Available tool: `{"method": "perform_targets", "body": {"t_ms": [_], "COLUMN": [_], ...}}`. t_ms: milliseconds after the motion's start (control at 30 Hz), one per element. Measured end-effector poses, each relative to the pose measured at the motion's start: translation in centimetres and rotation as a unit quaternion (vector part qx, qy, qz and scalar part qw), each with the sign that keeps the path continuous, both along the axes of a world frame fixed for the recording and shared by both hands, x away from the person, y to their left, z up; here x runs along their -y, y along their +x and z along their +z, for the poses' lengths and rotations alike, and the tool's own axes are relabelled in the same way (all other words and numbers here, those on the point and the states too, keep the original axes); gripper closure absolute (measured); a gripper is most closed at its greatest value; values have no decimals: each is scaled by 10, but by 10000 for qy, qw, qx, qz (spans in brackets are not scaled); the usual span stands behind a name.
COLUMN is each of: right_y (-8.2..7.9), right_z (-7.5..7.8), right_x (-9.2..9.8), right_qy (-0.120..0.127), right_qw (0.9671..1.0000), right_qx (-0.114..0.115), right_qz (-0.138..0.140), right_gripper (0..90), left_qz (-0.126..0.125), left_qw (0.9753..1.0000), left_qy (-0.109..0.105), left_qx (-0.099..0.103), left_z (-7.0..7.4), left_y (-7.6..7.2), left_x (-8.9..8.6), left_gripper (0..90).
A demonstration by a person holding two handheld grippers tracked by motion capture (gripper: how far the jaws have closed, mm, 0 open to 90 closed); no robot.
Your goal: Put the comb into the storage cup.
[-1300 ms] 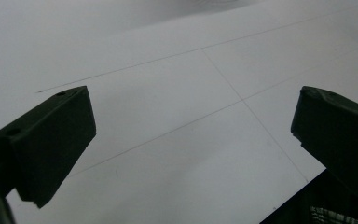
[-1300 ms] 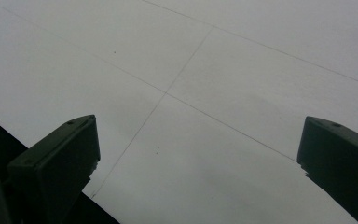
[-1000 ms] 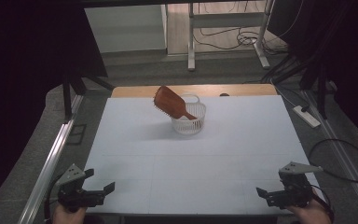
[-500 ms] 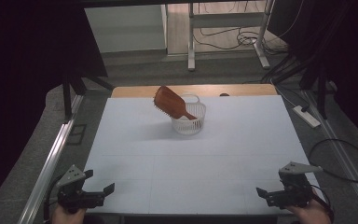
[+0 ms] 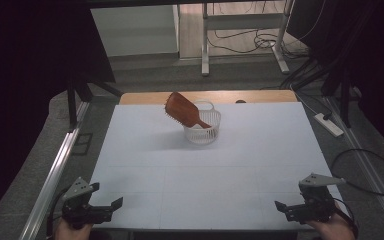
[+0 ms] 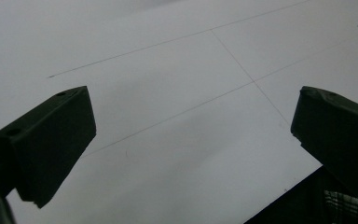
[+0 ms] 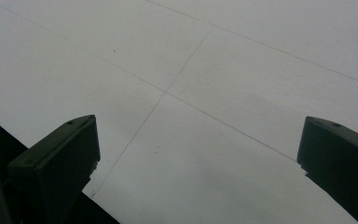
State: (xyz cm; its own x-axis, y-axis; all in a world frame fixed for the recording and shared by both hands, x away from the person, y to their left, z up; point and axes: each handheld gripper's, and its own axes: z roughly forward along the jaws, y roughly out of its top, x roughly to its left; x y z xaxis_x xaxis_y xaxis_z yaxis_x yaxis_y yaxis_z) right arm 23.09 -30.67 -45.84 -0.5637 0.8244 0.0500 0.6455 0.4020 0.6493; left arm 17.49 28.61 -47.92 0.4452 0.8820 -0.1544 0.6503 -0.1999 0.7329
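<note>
The hairbrush [image 5: 182, 110] leans in the basket [image 5: 203, 131], well apart from both gaping, empty grippers, left gripper [image 5: 111, 205] and right gripper [image 5: 282, 207].

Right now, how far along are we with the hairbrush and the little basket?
Already there: the brown hairbrush leans in the white basket, handle down and head out over the rim. In hand: nothing; the left gripper and right gripper sit open at the table's near edge. Left: any reach toward the brush.
</note>
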Motion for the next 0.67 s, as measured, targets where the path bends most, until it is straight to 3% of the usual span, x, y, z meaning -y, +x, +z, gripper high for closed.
{"method": "perform_targets", "body": {"t_ms": [667], "right_y": [1], "right_z": [0], "right_x": [0], "right_qy": [-35], "right_qw": [10000], "right_qx": [-12], "right_qz": [11], "right_gripper": [0], "left_qz": [-8], "left_qw": [9999], "left_qy": [26], "left_qx": [-132], "left_z": [0], "left_y": [-2], "left_x": [-1], "left_gripper": [0]}}
